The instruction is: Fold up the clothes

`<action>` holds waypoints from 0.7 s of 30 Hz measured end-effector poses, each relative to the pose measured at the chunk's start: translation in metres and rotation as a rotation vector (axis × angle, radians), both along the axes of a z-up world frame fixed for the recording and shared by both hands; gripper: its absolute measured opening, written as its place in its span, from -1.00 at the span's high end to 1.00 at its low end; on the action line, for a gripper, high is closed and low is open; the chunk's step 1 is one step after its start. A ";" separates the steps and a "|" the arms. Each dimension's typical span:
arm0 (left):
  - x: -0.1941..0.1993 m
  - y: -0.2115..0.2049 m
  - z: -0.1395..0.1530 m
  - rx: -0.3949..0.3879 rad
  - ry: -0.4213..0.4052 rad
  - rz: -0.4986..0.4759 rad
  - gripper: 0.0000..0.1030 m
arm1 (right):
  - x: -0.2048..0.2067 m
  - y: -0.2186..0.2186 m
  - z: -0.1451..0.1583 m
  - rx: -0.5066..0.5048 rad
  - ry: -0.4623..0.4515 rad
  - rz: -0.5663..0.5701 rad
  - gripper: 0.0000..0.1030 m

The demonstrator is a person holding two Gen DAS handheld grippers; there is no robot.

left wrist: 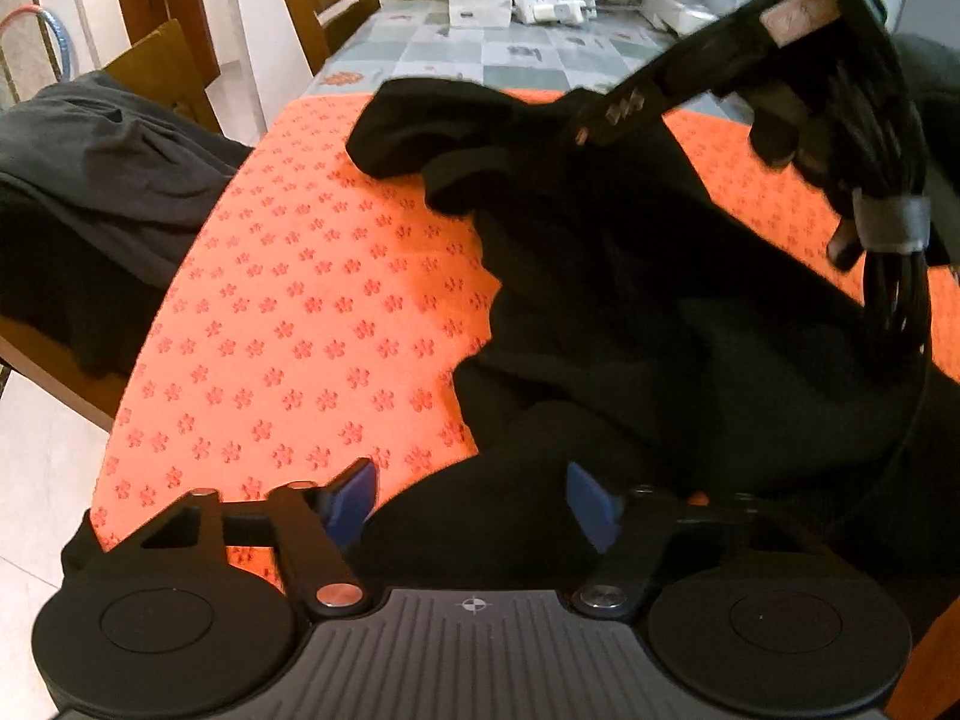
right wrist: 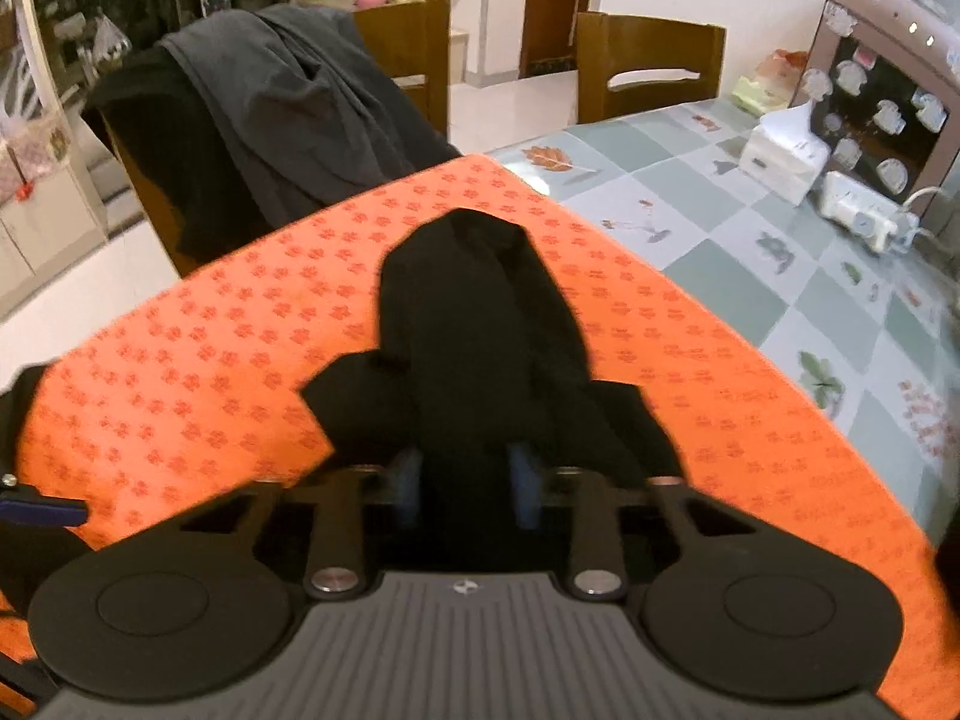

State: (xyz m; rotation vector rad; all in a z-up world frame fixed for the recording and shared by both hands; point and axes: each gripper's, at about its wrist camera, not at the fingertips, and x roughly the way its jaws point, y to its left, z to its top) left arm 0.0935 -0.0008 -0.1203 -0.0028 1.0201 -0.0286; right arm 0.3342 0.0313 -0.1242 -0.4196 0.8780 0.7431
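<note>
A dark grey garment (left wrist: 102,180) is hanging over a wooden chair (left wrist: 159,75) at the left, off the desk (left wrist: 456,54). On the desk an orange mat (left wrist: 288,312) with a flower print is lying, and the black garment (left wrist: 600,300) is sprawling across its right part in the left wrist view, crumpled, with one rounded end (left wrist: 408,126) pointing toward the far left of the mat. The left gripper (left wrist: 471,498) is hovering at the near edge of this cloth with its blue fingers (left wrist: 354,504) standing partly apart; black fabric is lying between them, but whether the pads are pressing on it cannot be told. To the upper right in that view the right gripper (left wrist: 606,114) is reaching down onto the cloth. In the right wrist view the right gripper (right wrist: 465,486) is pinching a bunched fold of the black garment (right wrist: 480,324), its fingers (right wrist: 525,483) drawn close together on the fabric. From that pinch the cloth is running as a long strip straight away from the camera, its long axis lying toward the far edge of the mat (right wrist: 690,330), ending in a rounded tip. Farther right, a white tissue box (right wrist: 780,159) and a power strip (right wrist: 864,210) are sitting on the checked tablecloth.
</note>
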 end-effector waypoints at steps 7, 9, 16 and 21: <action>-0.001 -0.014 0.007 0.081 -0.015 0.004 0.87 | 0.003 -0.042 0.026 0.071 -0.086 -0.150 0.88; -0.004 -0.013 0.012 0.095 -0.033 0.029 0.88 | 0.003 -0.062 0.038 0.095 -0.108 -0.205 0.88; -0.001 0.014 0.034 0.096 -0.099 0.210 0.89 | -0.009 -0.164 0.066 0.157 -0.157 -0.487 0.89; 0.006 0.029 0.059 0.128 -0.172 0.265 0.90 | -0.042 -0.253 0.069 0.189 -0.163 -0.714 0.89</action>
